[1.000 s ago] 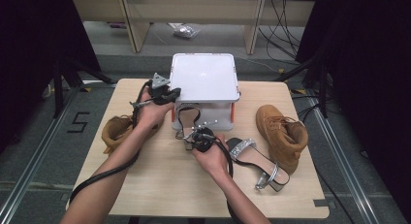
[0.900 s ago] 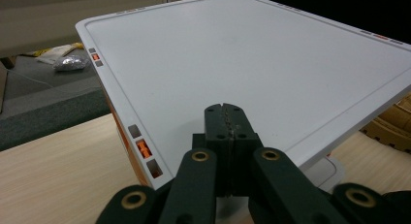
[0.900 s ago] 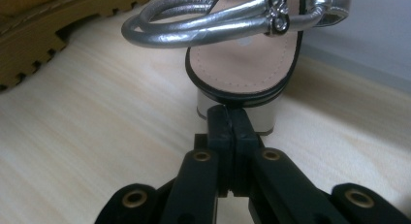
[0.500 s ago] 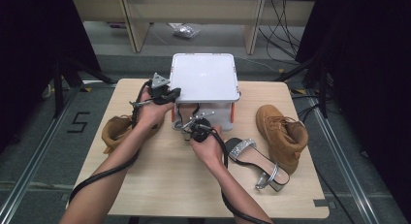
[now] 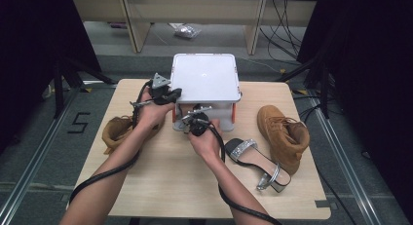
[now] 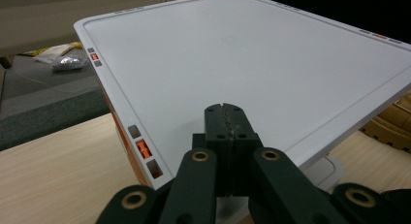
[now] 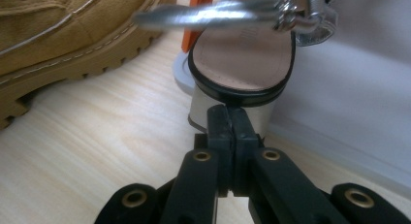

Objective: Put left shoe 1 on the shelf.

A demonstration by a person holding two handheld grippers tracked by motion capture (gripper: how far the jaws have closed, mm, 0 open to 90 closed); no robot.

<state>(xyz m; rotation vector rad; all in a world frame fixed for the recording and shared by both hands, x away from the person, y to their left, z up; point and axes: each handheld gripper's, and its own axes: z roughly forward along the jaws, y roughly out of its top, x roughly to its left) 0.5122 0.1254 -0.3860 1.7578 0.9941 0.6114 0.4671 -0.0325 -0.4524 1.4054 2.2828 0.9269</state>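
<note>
The right gripper (image 7: 227, 112) has its jaws closed flat together. Nothing shows between them, and their tips sit at the back of the block-heeled sandal (image 7: 242, 59), right where the silver heel meets the black-edged sole. Whether they press on it or only touch I cannot tell. The sandal stands just ahead of the jaws, its metallic ankle strap looping above them. The white storage box (image 7: 349, 88) is close on their right and a tan boot (image 7: 72, 40) off to their left on the tabletop (image 7: 97, 151).

The left gripper (image 6: 226, 110) is also closed on nothing, its tips lying over the box's lid (image 6: 242, 54) near the edge with the orange latch.

The sandal looks light, with a stiff sole and heel but limp, slippery straps. The straps would probably slide and let the shoe swing, so the firmest hold is likely across the heel block or the sole rim just above it, for which the jaws must first open
</note>
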